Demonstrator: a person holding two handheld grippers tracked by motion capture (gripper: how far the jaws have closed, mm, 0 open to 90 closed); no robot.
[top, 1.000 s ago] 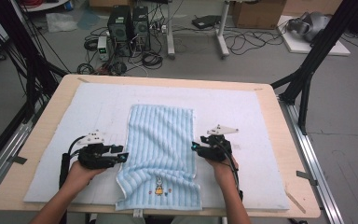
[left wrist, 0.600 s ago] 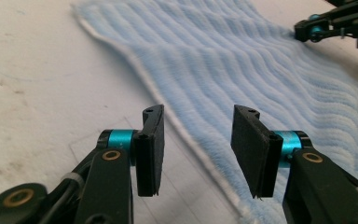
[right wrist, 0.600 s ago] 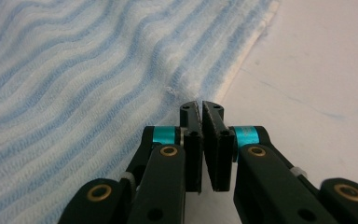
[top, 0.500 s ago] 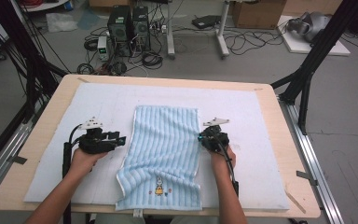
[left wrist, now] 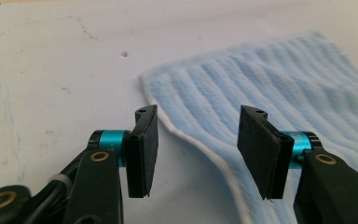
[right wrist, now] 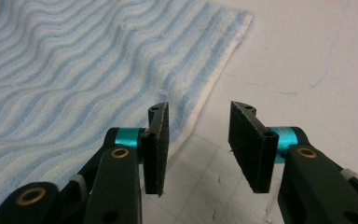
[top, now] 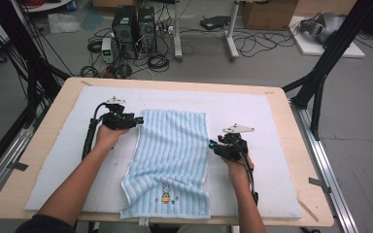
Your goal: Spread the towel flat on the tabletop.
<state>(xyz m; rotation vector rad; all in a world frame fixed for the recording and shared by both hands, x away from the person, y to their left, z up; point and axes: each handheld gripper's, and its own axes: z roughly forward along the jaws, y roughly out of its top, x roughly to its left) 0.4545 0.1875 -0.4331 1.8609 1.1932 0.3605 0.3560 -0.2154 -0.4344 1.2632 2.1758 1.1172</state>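
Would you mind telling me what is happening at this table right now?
A person is working on a light blue striped towel lying on a white mat, a gripper in each hand. The left gripper is at the towel's far left corner, the right gripper at its right edge. Both sets of jaws have just been opening, and the towel's edge lies between them, ungripped.
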